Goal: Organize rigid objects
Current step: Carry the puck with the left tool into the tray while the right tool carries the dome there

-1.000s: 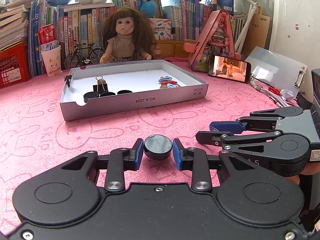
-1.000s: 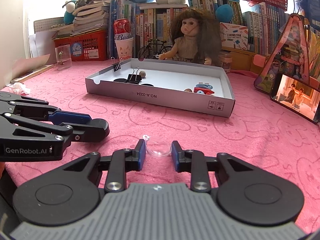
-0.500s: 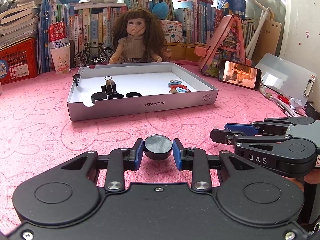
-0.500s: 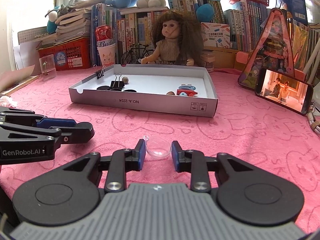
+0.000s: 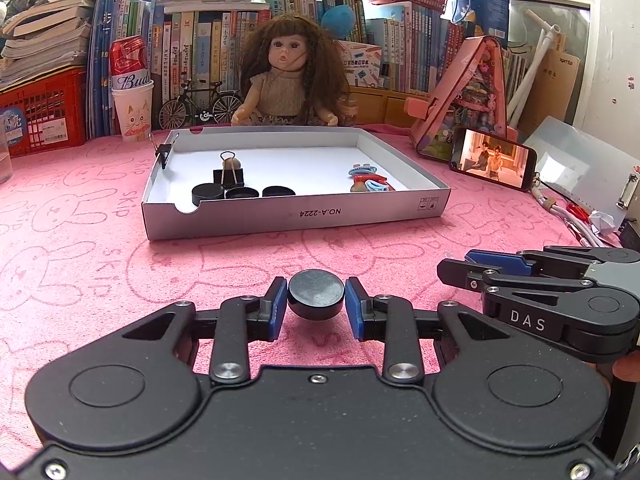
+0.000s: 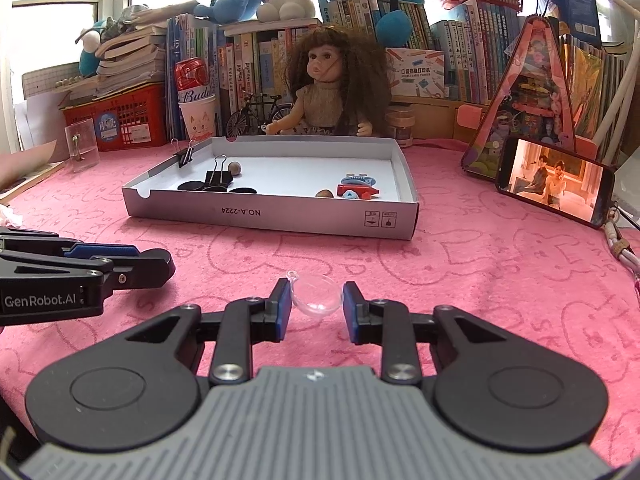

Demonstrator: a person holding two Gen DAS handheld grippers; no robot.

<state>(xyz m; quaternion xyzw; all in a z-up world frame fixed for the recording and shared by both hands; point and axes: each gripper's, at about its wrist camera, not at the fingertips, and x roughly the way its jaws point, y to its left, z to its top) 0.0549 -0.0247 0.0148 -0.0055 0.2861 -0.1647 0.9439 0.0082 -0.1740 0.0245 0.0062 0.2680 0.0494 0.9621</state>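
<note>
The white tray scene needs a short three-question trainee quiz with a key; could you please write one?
1. True or false: the left gripper holds a black round cap.
2. What does the right gripper hold? A) binder clip B) clear dome C) phone
3. How many black caps lie in the white tray, seen from the left wrist?

Key: 1 true; 2 B, the clear dome; 3 three.

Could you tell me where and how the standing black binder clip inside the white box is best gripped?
Grip the binder clip by its upright wire loop, coming from above: the loop stands clear over the black body, while black discs crowd its front and the box wall blocks a low approach.
</note>
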